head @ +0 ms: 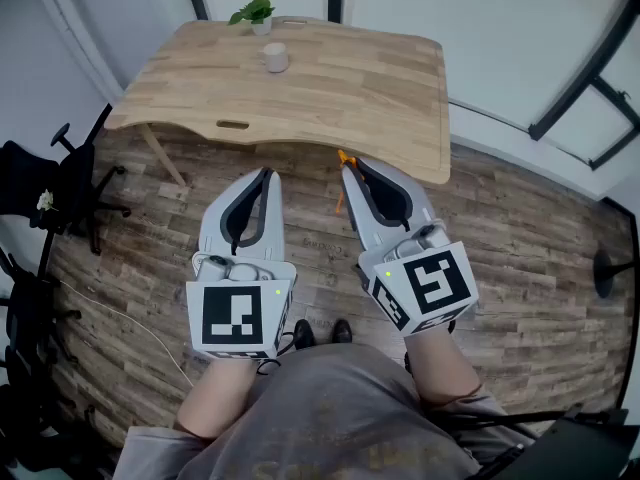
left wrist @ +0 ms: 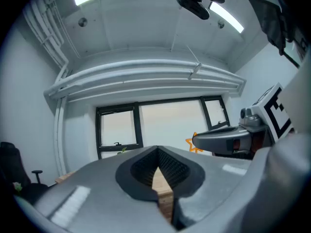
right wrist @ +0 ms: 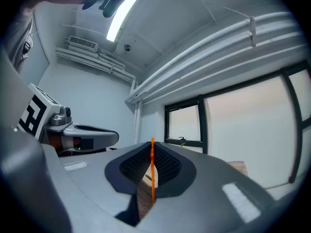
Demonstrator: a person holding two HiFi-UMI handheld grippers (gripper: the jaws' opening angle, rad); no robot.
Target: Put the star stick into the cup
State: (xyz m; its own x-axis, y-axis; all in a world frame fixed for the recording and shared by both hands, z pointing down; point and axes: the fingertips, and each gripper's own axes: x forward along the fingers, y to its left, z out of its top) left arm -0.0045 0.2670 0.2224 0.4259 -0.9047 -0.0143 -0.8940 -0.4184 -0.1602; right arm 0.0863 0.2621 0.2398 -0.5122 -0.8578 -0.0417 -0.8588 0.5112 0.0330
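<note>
Star stick point(right wrist: 152, 171), one, clamped in right claw point(right wrist: 151, 149); left claw point(left wrist: 158, 152) closed, empty; one cup point(head: 275, 58).

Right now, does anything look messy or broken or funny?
Nothing stands out. The cup stands on the table beside the small plant, with nothing spilled. The right gripper is shut on the orange star stick, which looks straight. The left gripper is shut and empty.

The person wears a grey shirt point(head: 330, 413) and black shoes point(head: 322, 333); the left gripper point(head: 265, 173) and right gripper point(head: 348, 170) are grey, with black-lined jaws.
</note>
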